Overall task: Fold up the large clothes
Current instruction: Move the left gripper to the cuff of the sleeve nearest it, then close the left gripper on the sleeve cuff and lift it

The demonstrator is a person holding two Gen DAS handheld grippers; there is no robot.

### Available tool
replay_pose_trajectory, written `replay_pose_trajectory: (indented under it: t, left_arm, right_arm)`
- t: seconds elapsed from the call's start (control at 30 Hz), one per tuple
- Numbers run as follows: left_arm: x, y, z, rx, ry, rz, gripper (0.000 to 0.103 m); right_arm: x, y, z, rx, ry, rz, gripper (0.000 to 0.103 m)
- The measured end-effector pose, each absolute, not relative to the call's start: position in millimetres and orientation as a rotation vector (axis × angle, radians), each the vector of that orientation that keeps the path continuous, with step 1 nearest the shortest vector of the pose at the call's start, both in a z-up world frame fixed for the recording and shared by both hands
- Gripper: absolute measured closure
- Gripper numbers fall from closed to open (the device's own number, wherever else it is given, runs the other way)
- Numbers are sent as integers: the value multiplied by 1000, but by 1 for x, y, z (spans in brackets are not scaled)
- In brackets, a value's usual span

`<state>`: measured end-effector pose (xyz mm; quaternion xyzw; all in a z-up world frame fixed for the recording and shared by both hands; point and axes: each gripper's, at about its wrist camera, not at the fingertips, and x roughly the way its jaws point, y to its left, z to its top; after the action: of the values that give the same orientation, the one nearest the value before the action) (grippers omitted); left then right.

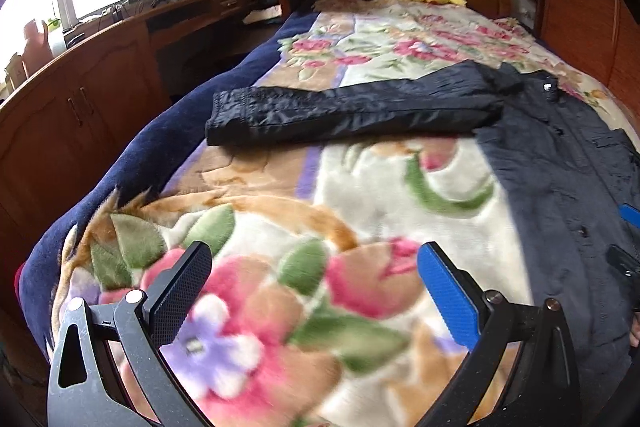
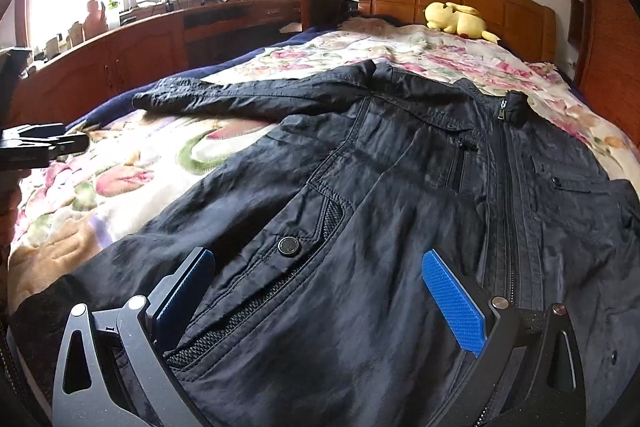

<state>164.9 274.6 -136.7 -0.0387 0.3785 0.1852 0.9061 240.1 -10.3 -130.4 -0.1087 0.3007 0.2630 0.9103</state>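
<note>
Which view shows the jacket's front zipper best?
The right wrist view: the zipper runs closed up the jacket from hem to collar, in plain sight beside the open right gripper. The left wrist view catches only the jacket's edge and outstretched sleeve; its zipper is not distinguishable there.

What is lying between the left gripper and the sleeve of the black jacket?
In the left wrist view, only the floral blanket lies between the open left gripper and the jacket sleeve; nothing else rests on that stretch.
</note>
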Motion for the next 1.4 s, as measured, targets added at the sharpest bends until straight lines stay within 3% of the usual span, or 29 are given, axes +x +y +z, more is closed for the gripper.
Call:
replay_pose_trajectory:
  t: [0.57,0.9,1.23,1.4]
  left_arm:
    - [259,365,-156,-79,835,452,0]
    - [286,416,-150,-236,753,447,0]
    - [285,456,-173,-487,767,448,39]
    - [291,456,-184,-511,813,440,39]
  right_arm:
    - [254,-2,-137,-212,655,539,0]
    - [254,-1,-139,-211,659,548,0]
    - [254,-1,-139,-209,661,554,0]
    - [254,-1,-140,-209,661,553,0]
